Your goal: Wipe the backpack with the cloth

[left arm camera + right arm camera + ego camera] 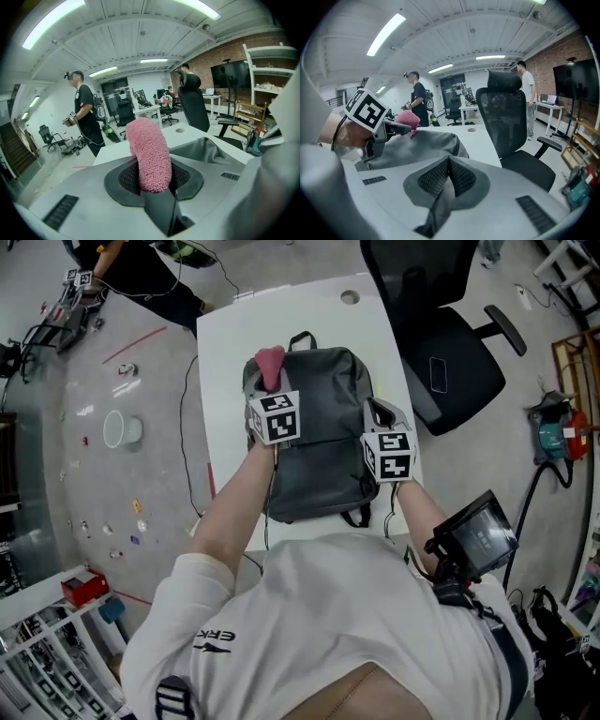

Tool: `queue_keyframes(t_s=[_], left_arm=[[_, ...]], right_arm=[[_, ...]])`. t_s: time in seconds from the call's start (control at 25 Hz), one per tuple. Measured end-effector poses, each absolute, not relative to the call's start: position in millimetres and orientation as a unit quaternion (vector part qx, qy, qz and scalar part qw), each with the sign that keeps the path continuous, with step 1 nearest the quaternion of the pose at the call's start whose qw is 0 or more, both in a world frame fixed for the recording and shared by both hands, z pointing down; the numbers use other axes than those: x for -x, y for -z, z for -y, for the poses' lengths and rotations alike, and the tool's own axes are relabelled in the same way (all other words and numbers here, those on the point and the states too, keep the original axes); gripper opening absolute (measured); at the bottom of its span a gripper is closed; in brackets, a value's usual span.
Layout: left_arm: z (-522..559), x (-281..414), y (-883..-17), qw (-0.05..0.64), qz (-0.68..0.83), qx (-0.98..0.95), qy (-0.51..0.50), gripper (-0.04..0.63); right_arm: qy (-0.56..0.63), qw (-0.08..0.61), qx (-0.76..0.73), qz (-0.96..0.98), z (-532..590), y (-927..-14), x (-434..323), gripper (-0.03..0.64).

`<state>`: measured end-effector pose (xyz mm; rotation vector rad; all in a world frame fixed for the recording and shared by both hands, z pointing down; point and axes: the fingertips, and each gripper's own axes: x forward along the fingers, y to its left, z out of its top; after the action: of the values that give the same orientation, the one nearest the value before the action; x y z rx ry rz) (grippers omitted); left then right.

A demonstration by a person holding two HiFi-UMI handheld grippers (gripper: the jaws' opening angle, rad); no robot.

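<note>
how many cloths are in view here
1: the pink cloth, clamped in the left gripper over the backpack's far left corner. No other shows.

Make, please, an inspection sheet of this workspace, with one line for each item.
Surface: white table, carrying only the backpack.
Job's things: grey backpack lies flat; pink cloth is over its far left corner.
Clutter: nothing seen on the table.
Grippers: left hand-held gripper is shut on the cloth; right hand-held gripper is shut and empty, at the backpack's right side.
Cables: black cable runs beside the table's left edge.
Surroundings: black office chair stands right of the table; another person stands far left.
</note>
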<state>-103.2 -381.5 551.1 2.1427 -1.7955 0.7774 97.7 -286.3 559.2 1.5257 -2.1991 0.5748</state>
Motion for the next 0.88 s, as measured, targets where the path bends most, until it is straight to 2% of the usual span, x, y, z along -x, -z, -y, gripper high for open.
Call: queue_keyframes(t_s=[0.08,0.24,0.48,0.64,0.88], left_arm=[[383.6,90.0,-550.3,0.116,0.611,-0.738,-0.263,0.097],[375.0,14.1,-557.9,0.114,0.517,-0.807,-0.262,0.097],[370.0,-53.6,-583.6,0.143,0.457,-0.829,-0.288,0.097],[375.0,-48.4,-598.0,0.154,0.467,-0.815,-0.306,0.097],[383.6,11.5,-604.2,0.180,0.517,-0.776,-0.314,0.096]], right_arm=[[-0.208,0.202,-0.544,0.788,287.9,-560.7,-97.4,0.003],[-0.211,0.205,-0.542,0.787,287.5,-564.6,-99.0,0.003],[-0.211,0.212,-0.543,0.785,286.9,-566.1,-102.6,0.003],[-0.211,0.214,-0.540,0.786,286.3,-566.8,-102.2,0.003],[-0.210,0.228,-0.531,0.789,288.5,-574.2,-97.0,0.003]])
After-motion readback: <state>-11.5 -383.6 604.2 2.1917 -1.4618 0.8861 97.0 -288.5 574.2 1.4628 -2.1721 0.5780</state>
